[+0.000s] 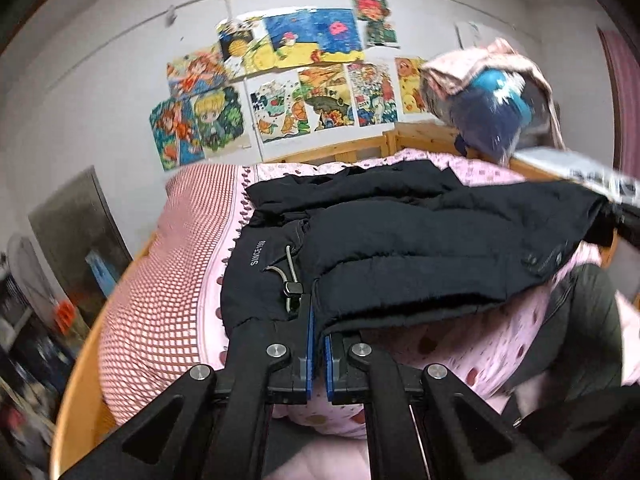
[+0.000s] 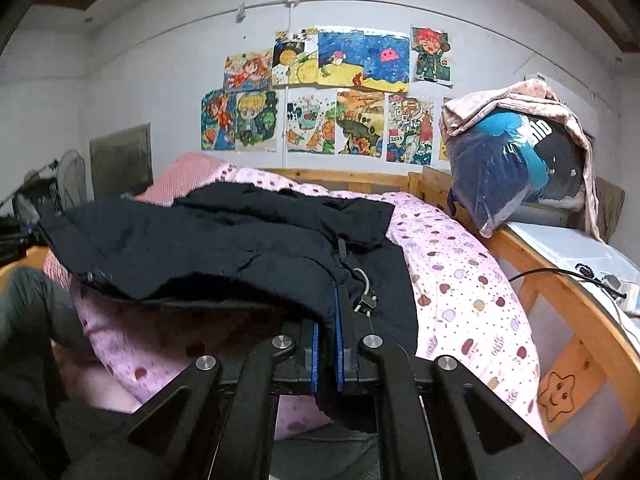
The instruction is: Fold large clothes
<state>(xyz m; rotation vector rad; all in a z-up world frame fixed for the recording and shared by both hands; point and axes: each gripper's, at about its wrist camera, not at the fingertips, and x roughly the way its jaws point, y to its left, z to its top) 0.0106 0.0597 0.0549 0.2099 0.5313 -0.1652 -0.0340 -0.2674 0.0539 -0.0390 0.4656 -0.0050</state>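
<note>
Both claws are clamped on the near hem of the black padded jacket [image 1: 400, 240] — the left gripper [image 1: 319, 344] at one corner, the right gripper [image 2: 328, 332] at the other. Its body sprawls across the pink spotted quilt [image 2: 460, 280], hem lifted off. It looks bulky, soft and slippery, so it will likely sag and slide; the stitched hem edge is the surest hold. A drawcord toggle [image 1: 293, 290] dangles beside the left fingers.
</note>
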